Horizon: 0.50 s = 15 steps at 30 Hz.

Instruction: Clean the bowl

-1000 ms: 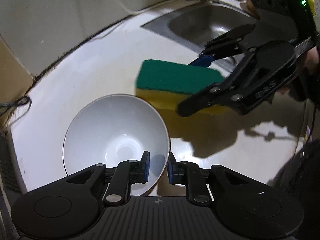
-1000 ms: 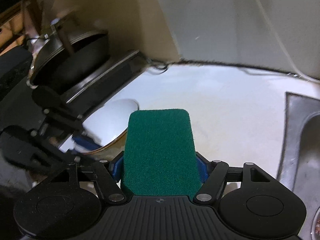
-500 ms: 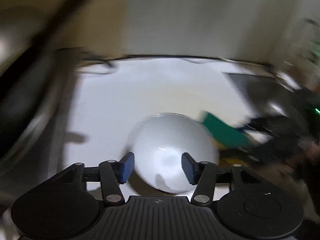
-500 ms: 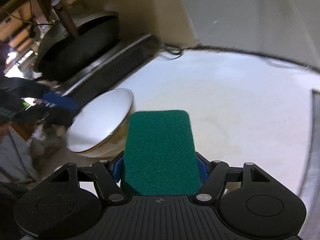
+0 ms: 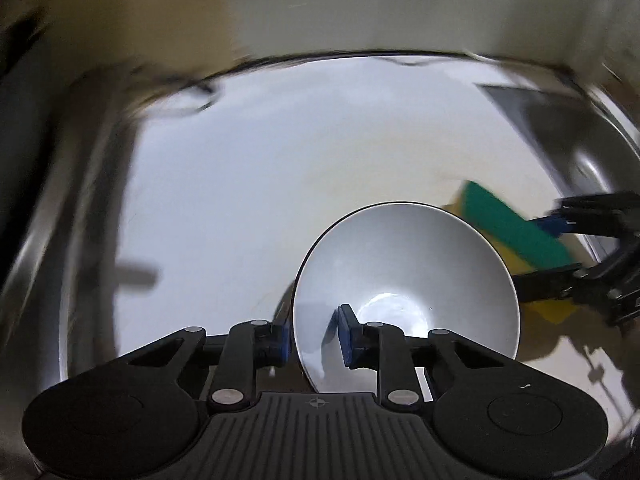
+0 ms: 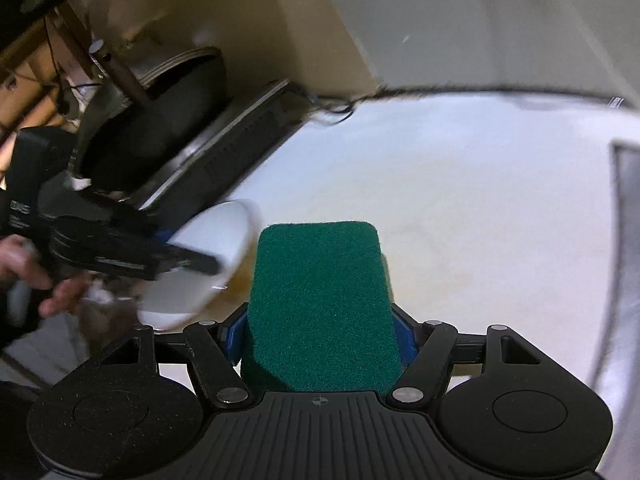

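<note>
A white bowl (image 5: 420,280) sits on the pale counter (image 5: 280,180). My left gripper (image 5: 313,338) straddles its near-left rim, one blue pad outside the wall and one inside. Its jaws are closing, and a strip of bowl still shows between the inner pad and the rim. In the right wrist view the bowl (image 6: 216,240) lies left of the sponge, and the left gripper (image 6: 188,252) reaches over it. My right gripper (image 6: 320,332) is shut on a green-and-yellow sponge (image 6: 320,300). From the left wrist view that sponge (image 5: 516,232) hangs just past the bowl's far-right rim.
A steel sink (image 5: 560,128) is sunk into the counter at the right. A black pan (image 6: 160,120) stands on a stove (image 6: 240,136) at the left, with a dark cable (image 6: 336,110) at the wall. A person's hand (image 6: 60,292) holds the left gripper.
The left gripper let go of the bowl's rim, opened wide, rolled and shifted, and now narrows around another part of the rim. The right gripper and sponge barely moved.
</note>
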Each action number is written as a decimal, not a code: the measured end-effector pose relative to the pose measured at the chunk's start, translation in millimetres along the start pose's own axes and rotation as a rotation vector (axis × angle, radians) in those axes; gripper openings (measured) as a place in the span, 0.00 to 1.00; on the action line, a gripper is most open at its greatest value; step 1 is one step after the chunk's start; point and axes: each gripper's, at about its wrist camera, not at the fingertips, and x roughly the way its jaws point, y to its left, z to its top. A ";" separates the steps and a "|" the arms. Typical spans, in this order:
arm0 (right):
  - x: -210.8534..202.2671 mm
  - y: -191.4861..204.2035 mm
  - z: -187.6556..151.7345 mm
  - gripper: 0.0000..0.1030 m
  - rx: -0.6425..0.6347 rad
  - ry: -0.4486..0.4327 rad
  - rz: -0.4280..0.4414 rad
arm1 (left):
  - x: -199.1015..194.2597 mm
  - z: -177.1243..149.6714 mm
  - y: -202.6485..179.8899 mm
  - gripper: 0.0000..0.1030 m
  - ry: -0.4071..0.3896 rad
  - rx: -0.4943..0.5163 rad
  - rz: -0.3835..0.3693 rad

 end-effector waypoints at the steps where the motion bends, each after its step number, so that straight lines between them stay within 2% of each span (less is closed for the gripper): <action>1: -4.5 0.7 -2.5 0.67 0.001 0.009 0.008 | 1.5 3.2 -3.1 0.34 -0.007 0.041 0.006; 4: -20.0 1.0 -12.7 0.67 -0.004 0.032 0.021 | 8.4 16.4 -11.7 0.48 -0.024 0.105 -0.033; 8: -39.9 0.5 -19.3 0.67 -0.014 0.012 0.001 | 4.4 26.3 -21.1 0.47 -0.061 0.120 -0.032; 10: -41.7 -5.0 -15.9 0.67 0.016 -0.032 -0.044 | -3.6 23.0 -9.3 0.47 -0.033 0.028 -0.052; 11: -37.0 -8.2 -13.0 0.67 0.024 -0.039 -0.061 | -5.1 20.0 -3.0 0.45 -0.010 -0.020 -0.066; 13: -25.7 -14.0 -7.1 0.67 0.035 -0.046 -0.084 | -8.6 10.2 7.3 0.21 0.029 -0.104 -0.083; 15: -15.1 -14.1 -5.3 0.67 0.055 -0.042 -0.053 | -10.5 1.2 14.8 0.16 0.053 -0.164 -0.110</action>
